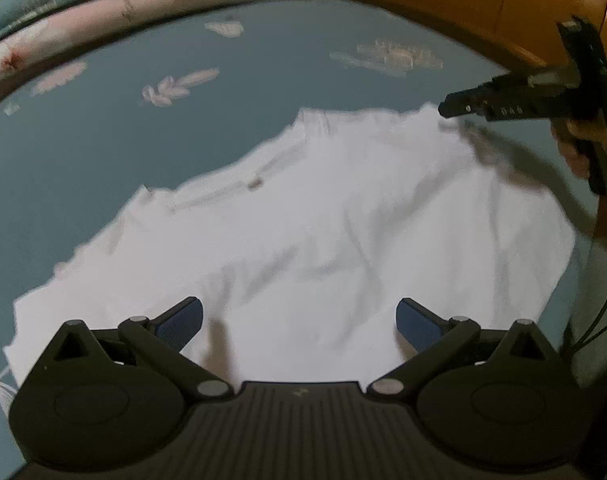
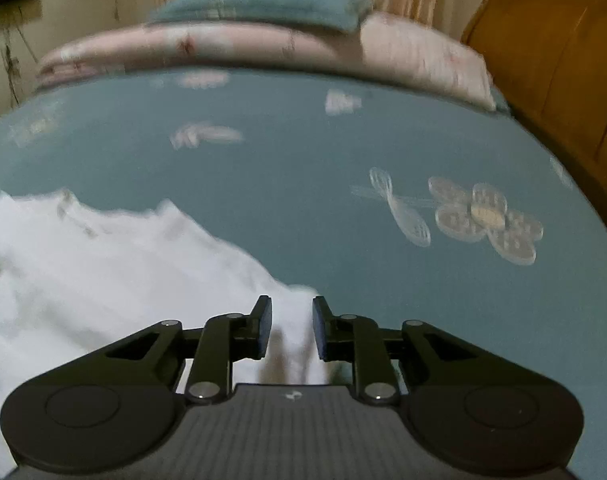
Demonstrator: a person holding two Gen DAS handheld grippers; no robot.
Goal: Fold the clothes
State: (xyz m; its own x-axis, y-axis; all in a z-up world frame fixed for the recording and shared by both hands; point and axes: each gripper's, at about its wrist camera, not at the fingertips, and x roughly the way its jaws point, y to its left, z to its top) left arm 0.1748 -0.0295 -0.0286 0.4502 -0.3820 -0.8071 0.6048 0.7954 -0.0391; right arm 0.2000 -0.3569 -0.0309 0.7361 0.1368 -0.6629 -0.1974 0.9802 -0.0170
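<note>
- We see a white shirt [image 1: 323, 216] lying spread out and mostly flat on the teal bedsheet [image 1: 103, 148], which carries a pale leaf and flower print.
- Our left gripper [image 1: 299, 322] hangs over the near edge of the shirt, jaws spread wide, blue pads [image 1: 181, 322] clear of the fabric, nothing between them.
- Our right gripper [image 2: 291, 328] sits at the shirt's far right corner; jaws are narrow, with a strip of white cloth in the gap.
- We can't tell whether the pads actually press on that strip; a sliver of gap shows on each side.
- In the left wrist view the right gripper [image 1: 447, 109] shows at upper right, its tip at the shirt's corner, with a hand [image 1: 579, 148] on its handle.
- Folded pink quilt [image 2: 231, 50] with a teal pillow [image 2: 263, 2] on top lies at the far edge of the bed; wooden headboard [image 2: 563, 64] on the right.
</note>
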